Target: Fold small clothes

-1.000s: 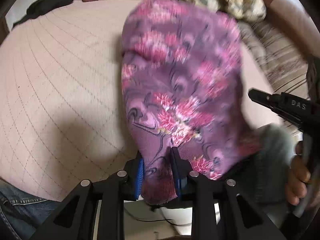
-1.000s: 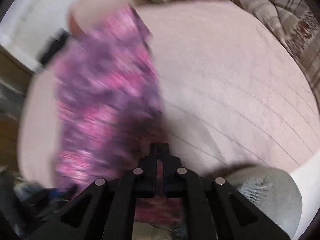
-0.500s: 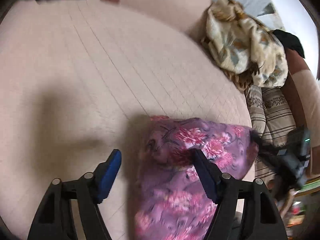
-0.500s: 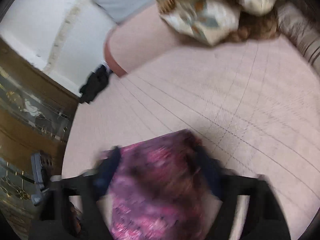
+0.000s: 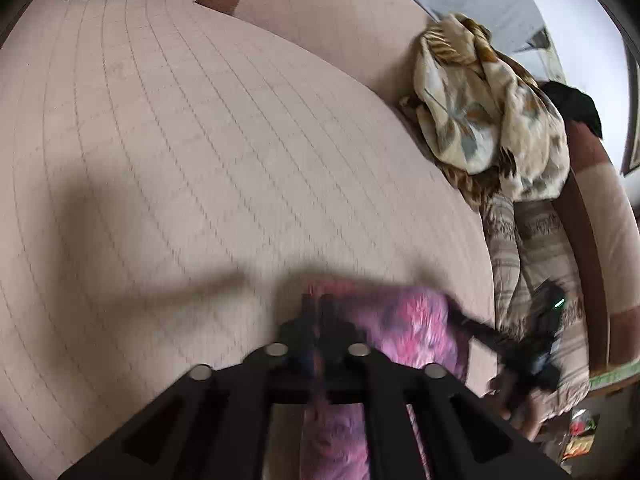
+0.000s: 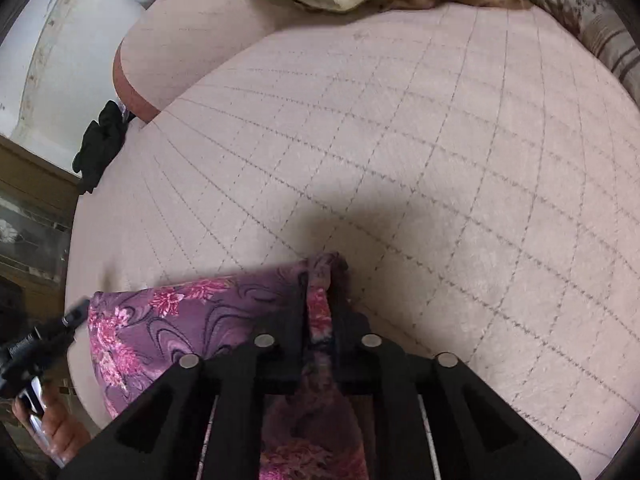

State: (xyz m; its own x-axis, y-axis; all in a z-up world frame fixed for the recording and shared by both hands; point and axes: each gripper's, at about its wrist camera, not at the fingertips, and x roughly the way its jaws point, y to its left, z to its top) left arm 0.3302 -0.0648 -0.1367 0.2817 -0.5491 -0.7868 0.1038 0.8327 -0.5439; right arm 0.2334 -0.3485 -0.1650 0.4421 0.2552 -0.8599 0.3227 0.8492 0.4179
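Observation:
A purple garment with pink flowers [image 6: 168,328] lies at the near edge of the pink quilted bed [image 6: 400,160]. My right gripper [image 6: 320,280] is shut on its right corner, with cloth pinched between the fingers. My left gripper [image 5: 318,312] is shut on the garment's other corner [image 5: 404,320], blurred by motion. Each gripper shows in the other's view: the left one [image 6: 76,316] at the garment's left edge, the right one [image 5: 472,324] at its right edge. The garment's near part hangs hidden below both grippers.
A crumpled cream floral blanket [image 5: 488,120] and striped pillows [image 5: 532,264] lie at the bed's far right. A black cloth [image 6: 102,140] sits at the far left corner. A wooden cabinet [image 6: 28,216] stands left of the bed.
Both grippers let go and opened half a second ago. They have now shut on the corners of the garment's far edge, which lies low at the bed's near edge.

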